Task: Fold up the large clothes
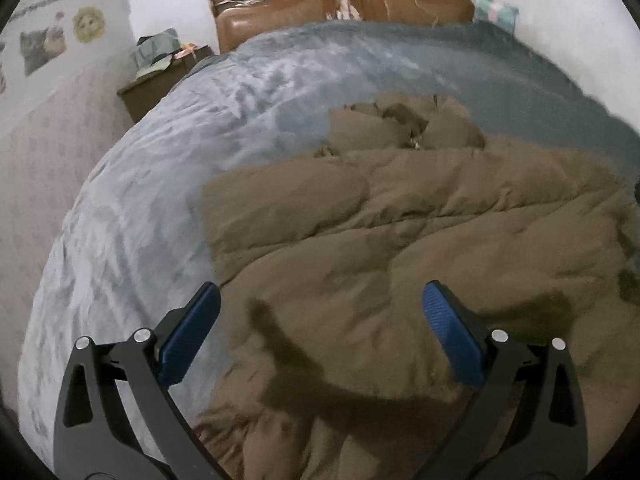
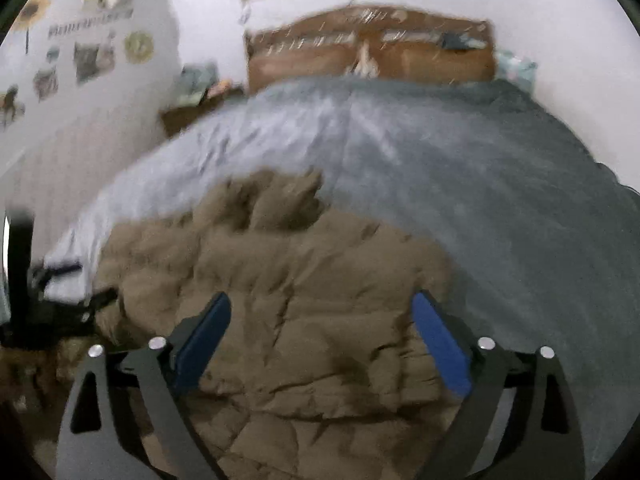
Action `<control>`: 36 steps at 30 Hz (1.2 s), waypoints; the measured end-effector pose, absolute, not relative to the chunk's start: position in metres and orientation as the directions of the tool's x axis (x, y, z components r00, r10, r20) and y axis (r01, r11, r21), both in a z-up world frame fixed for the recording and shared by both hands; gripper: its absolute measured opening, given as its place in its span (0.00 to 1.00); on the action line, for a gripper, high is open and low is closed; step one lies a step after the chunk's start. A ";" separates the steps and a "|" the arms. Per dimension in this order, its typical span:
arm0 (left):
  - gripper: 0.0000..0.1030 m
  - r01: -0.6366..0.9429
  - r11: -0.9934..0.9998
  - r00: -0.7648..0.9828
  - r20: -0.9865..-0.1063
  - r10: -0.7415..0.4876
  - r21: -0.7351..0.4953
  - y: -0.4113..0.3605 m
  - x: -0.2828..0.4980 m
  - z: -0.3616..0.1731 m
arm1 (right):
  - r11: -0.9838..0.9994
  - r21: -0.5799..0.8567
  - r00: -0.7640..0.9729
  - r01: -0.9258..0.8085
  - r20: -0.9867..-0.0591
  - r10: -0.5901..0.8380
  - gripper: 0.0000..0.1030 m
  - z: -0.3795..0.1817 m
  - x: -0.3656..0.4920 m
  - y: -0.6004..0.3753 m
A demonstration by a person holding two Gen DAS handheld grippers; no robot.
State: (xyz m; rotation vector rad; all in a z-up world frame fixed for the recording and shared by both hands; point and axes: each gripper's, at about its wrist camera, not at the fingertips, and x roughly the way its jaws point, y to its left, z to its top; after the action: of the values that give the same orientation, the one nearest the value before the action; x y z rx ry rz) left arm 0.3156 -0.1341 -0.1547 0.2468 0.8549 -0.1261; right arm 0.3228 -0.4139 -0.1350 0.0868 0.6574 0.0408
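Note:
A large brown quilted jacket (image 1: 400, 232) lies spread on the grey-blue bed cover (image 1: 180, 152), its collar end toward the headboard. My left gripper (image 1: 320, 300) hangs open above the jacket's near left part, with nothing between its blue pads (image 1: 452, 336). In the right wrist view the same jacket (image 2: 280, 280) fills the lower middle, and my right gripper (image 2: 320, 308) stands open over it, pads (image 2: 440, 344) wide apart and clear of the fabric. The picture there is blurred.
A wooden headboard (image 1: 340, 4) closes the far end of the bed. A bedside cabinet (image 1: 160, 76) with clutter stands at the left by a wall with pictures. A dark object (image 2: 24, 280) shows at the left edge of the right wrist view.

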 end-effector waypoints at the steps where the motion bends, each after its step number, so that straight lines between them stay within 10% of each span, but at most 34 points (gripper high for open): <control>1: 0.97 0.209 0.962 0.644 -0.765 0.001 0.177 -0.137 0.321 -0.160 | 0.997 0.082 0.763 0.004 -0.644 0.050 0.90 -0.147 0.330 -0.414; 9: 0.97 0.202 0.964 0.576 -0.817 0.025 0.172 -0.136 0.350 -0.197 | 0.985 0.097 0.602 0.142 -0.799 -0.008 0.95 -0.217 0.385 -0.432; 20: 0.97 0.228 0.967 0.609 -0.791 -0.048 0.117 -0.115 0.326 -0.177 | 0.985 0.128 0.638 0.119 -0.770 0.023 0.97 -0.197 0.366 -0.444; 36: 0.97 0.140 0.990 0.631 -0.773 -0.061 0.036 0.059 0.107 -0.088 | 0.881 0.401 0.625 0.253 -0.762 0.167 0.98 -0.124 0.120 -0.536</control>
State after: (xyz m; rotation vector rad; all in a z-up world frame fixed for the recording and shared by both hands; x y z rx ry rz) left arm 0.1073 0.0592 -0.0877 0.0953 0.8803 -0.1152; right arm 0.1197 -0.5356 -0.1240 0.5088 0.9047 -0.0519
